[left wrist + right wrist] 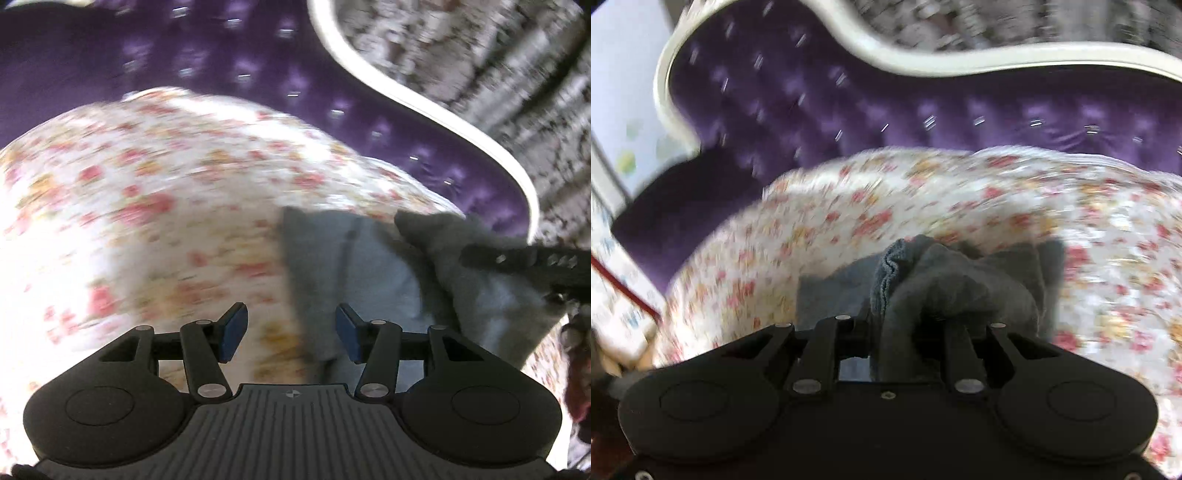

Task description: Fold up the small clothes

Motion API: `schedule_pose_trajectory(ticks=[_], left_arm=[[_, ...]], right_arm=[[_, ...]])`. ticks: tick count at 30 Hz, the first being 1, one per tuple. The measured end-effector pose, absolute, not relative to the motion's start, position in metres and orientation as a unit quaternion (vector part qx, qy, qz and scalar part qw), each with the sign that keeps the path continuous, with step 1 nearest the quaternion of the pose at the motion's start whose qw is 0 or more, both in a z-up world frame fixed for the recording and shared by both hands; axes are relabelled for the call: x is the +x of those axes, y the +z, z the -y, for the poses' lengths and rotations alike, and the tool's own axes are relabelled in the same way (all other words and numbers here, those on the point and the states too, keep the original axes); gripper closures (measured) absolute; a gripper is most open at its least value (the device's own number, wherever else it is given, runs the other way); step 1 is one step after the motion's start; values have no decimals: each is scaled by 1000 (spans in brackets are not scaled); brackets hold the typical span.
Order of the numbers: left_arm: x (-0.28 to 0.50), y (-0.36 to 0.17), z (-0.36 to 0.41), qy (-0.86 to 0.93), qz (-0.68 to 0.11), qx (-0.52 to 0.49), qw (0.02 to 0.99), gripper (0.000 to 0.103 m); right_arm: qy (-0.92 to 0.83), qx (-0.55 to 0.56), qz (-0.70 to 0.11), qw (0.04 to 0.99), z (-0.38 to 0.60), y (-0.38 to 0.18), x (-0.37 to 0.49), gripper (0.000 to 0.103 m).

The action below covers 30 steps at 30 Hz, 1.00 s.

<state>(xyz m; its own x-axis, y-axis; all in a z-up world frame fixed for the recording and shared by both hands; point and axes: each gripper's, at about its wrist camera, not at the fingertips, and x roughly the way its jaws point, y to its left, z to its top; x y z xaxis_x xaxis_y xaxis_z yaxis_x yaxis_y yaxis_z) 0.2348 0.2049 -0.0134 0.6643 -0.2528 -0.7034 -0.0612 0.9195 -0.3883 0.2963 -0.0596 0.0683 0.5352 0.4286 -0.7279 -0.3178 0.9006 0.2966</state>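
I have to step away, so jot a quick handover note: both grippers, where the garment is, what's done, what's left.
Left gripper: open, holding nothing, blue pads apart.
Right gripper: shut on a bunched part of the small grey knit garment.
The garment's other part lies on the floral bedspread, in front of the purple tufted headboard.
Done: one part lifted.
Left: lay it over, flatten, finish the fold.

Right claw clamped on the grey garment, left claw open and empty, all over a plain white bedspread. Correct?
Not quite: the bedspread isn't plain white but floral, white with pink and yellow flowers, as both wrist views show. The rest holds: the right claw is clamped on the grey garment, and the left claw is open and empty.
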Motion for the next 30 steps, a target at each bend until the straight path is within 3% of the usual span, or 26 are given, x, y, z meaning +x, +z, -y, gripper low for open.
schedule_pose_trajectory(ticks=[3, 7, 13, 19, 28, 30], left_arm=[[224, -20, -228, -43, -412, -206, 887, 52], [217, -28, -247, -39, -416, -229, 879, 52], [213, -31, -261, -36, -412, -247, 876, 52], [213, -20, -260, -48, -403, -245, 881, 52], [222, -9, -216, -146, -407, -279, 857, 51], [224, -11, -203, -165, -417, -285, 847, 51]], right_arm=[[212, -12, -433, 876, 18, 55, 285, 76], [232, -101, -415, 874, -23, 44, 265, 67], [351, -33, -343, 871, -18, 72, 235, 65], [315, 35, -299, 900, 35, 100, 230, 58], [261, -42, -306, 915, 70, 61, 193, 55], [274, -71, -293, 913, 67, 55, 175, 47]])
